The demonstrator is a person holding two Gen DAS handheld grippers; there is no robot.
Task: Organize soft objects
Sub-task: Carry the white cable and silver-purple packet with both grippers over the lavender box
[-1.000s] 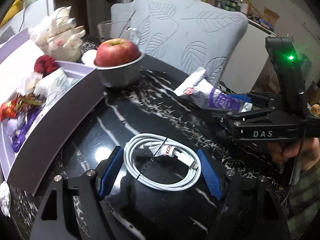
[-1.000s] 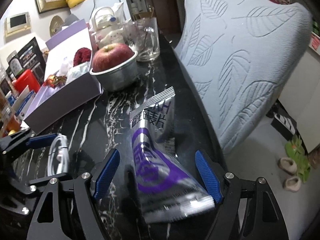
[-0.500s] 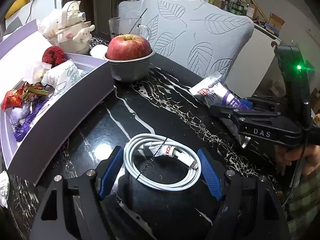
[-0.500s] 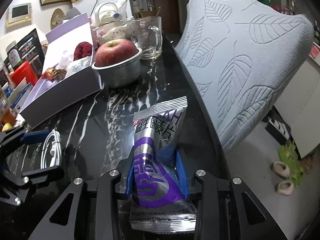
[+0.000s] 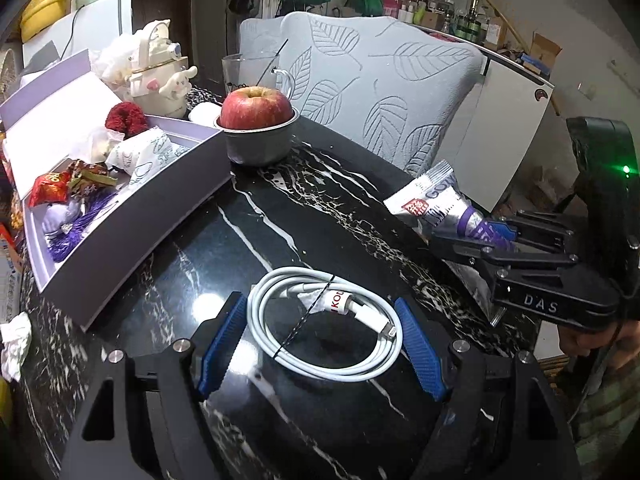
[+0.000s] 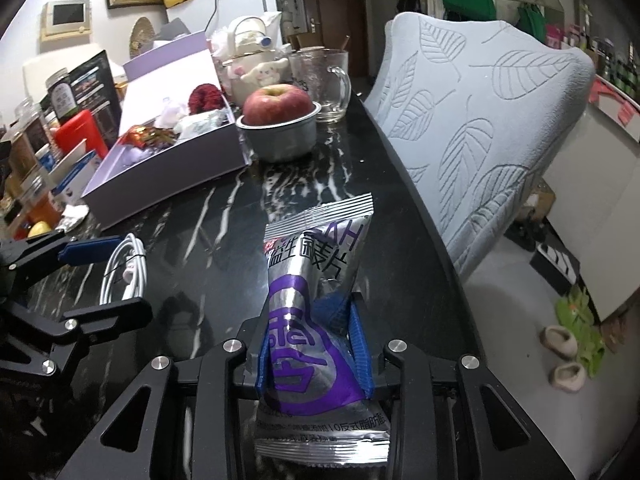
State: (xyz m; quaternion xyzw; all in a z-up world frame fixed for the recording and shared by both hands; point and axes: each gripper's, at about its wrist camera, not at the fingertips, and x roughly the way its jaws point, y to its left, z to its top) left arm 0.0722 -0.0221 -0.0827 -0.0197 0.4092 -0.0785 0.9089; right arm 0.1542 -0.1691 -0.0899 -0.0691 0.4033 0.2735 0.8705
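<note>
Right gripper (image 6: 312,344) jaws, apart a second ago, now clamped on snack packet (image 6: 316,288), lifted off bench (image 6: 224,240). Left gripper (image 5: 320,344) jaws hugging coiled cable (image 5: 324,332). Both well short of purple box (image 5: 132,216); carry next, likely.

Right tool (image 6: 314,340) clamped on the silver-and-purple snack packet (image 6: 316,280), blue pads squeezing its middle, top end pointing away over the black marble table (image 6: 224,232). Left tool (image 6: 80,276) at the left edge, blue fingers either side of a coiled white cable (image 6: 124,268); contact unclear. Further back: open lilac box (image 6: 168,176) of small items, apple (image 6: 278,104) in a metal bowl (image 6: 280,140), glass mug (image 6: 324,84) behind it. Leaf-pattern cushion (image 6: 480,120) along the right.
</note>
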